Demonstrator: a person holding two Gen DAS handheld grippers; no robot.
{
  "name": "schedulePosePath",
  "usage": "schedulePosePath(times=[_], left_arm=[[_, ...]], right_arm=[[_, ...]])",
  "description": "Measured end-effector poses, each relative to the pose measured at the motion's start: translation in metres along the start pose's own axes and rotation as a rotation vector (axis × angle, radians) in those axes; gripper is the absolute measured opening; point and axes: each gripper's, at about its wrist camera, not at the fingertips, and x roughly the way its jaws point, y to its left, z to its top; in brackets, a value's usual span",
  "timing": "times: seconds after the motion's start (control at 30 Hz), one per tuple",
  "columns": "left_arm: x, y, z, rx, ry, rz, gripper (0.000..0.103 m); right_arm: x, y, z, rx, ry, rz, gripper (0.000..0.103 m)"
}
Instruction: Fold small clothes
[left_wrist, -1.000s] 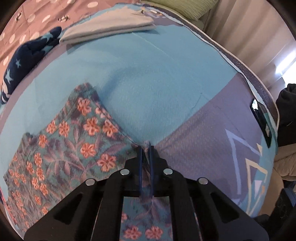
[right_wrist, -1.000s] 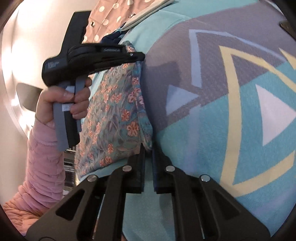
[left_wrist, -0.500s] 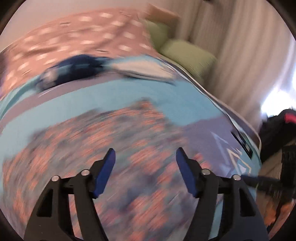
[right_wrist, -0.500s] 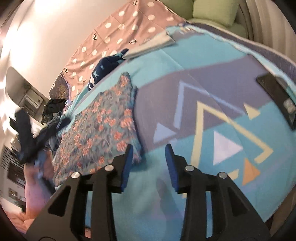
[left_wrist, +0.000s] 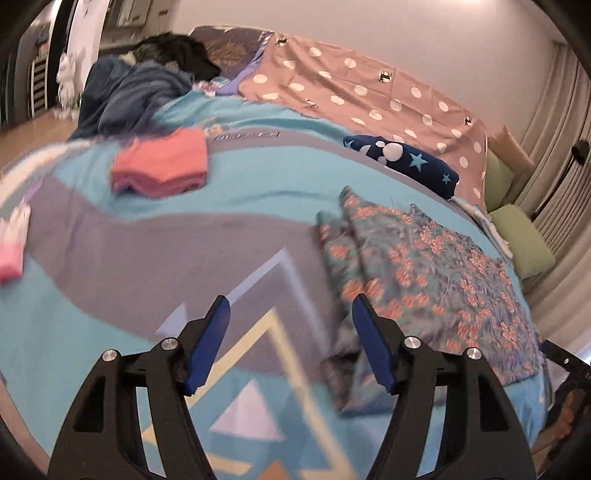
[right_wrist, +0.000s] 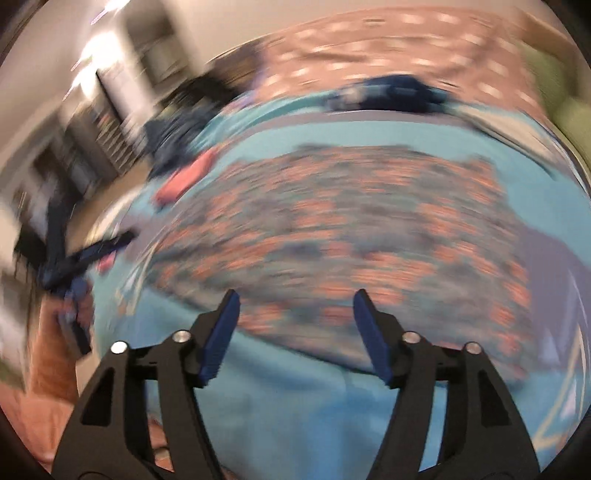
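Orange flowers on teal are shown by the garment (left_wrist: 424, 273), white dots by the pink sheet (left_wrist: 354, 88), and coral by the folded stack (left_wrist: 162, 166) at upper left.

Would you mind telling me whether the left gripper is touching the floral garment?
Apart. In the left wrist view the left gripper stands open and empty above the bedspread, with the floral garment lying flat beyond its right-hand finger.

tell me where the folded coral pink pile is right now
In the left wrist view the coral pink pile lies upper left on the blue bedspread, just below the heap of dark clothes.
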Motion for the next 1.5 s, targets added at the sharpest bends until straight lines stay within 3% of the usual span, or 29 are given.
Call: schedulePosePath(times=[0.1,0.37,0.53,0.6,0.77,0.9,0.97,1.0,1.13,1.2,1.23,1.27,1.33,1.37,1.43,1.5], left_arm=[[0.003,0.009,-0.011,-0.017,0.019,-0.046,0.069],[0.003,0.025,-0.030,-0.062,0.008,-0.184,0.069],[0.006,0.034,-0.025,-0.081,0.000,-0.245,0.069],[0.009,0.038,-0.024,-0.078,0.004,-0.241,0.069],[0.018,0.049,-0.023,-0.090,0.026,-0.245,0.069],[0.026,0.053,-0.014,-0.104,0.037,-0.307,0.069],[0.036,0.049,-0.005,-0.094,0.059,-0.392,0.070],[0.044,0.045,0.001,-0.087,0.075,-0.437,0.070],[0.100,0.017,0.032,-0.059,0.219,-0.617,0.071],[0.122,0.004,0.043,-0.046,0.258,-0.603,0.071],[0.132,-0.004,0.053,-0.023,0.239,-0.596,0.071],[0.139,-0.008,0.061,-0.014,0.230,-0.587,0.055],[0.163,-0.013,0.073,-0.044,0.259,-0.564,0.006],[0.175,-0.011,0.078,-0.087,0.287,-0.568,0.005],[0.180,-0.010,0.083,-0.091,0.238,-0.546,0.003],[0.184,-0.004,0.083,-0.120,0.234,-0.530,0.003]], right_arm=[[0.028,0.052,0.001,-0.199,0.052,-0.012,0.069],[0.075,0.146,-0.004,-0.557,0.087,0.030,0.069],[0.109,0.171,0.000,-0.601,0.134,0.081,0.055],[0.119,0.177,0.004,-0.605,0.135,0.075,0.054],[0.138,0.195,-0.005,-0.773,0.118,-0.097,0.054],[0.142,0.195,-0.008,-0.793,0.101,-0.107,0.054],[0.147,0.193,-0.003,-0.764,0.111,-0.066,0.021],[0.151,0.193,-0.002,-0.740,0.124,-0.035,0.010],[0.148,0.197,-0.004,-0.755,0.110,-0.034,0.006],[0.144,0.195,-0.005,-0.742,0.118,-0.003,0.005],[0.143,0.195,-0.006,-0.739,0.121,0.005,0.005],[0.142,0.195,-0.007,-0.737,0.125,0.009,0.005],[0.141,0.196,-0.010,-0.733,0.128,0.022,0.003],[0.140,0.196,-0.010,-0.723,0.133,0.041,0.001],[0.141,0.194,-0.010,-0.687,0.169,0.120,0.000],[0.139,0.195,-0.013,-0.677,0.149,0.119,0.000]])
